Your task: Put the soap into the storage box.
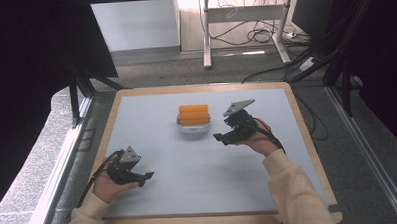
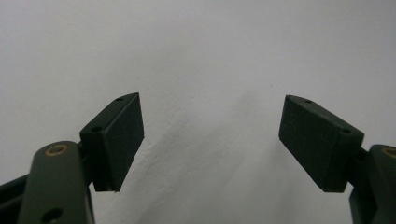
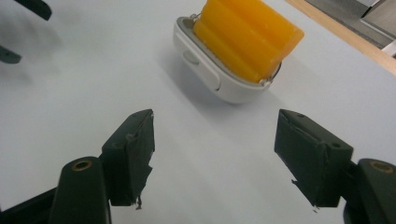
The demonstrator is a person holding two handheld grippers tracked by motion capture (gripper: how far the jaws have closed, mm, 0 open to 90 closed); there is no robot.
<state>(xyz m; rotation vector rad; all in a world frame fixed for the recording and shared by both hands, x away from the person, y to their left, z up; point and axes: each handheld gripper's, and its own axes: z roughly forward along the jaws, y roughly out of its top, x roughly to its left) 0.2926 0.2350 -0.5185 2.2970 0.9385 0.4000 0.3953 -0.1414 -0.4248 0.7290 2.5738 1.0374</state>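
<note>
Your right tool (image 1: 222, 137) sits just beside the white holder (image 1: 193, 129) mid-worktop (image 1: 151, 108), jaws wide apart with nothing between them. The holder carries an orange ribbed block (image 1: 193, 114) on top. Left tool (image 1: 141, 178) is parked near the front edge, also gaping and empty.

My guess: the block looks like soft foam or sponge, light and squishy, so it'll deform if you pinch hard. The holder looks like smooth rigid plastic, probably slippery on the rounded corners. I'd grab across the holder's flat long sides (image 3: 201, 70), low down, not the block.
</note>
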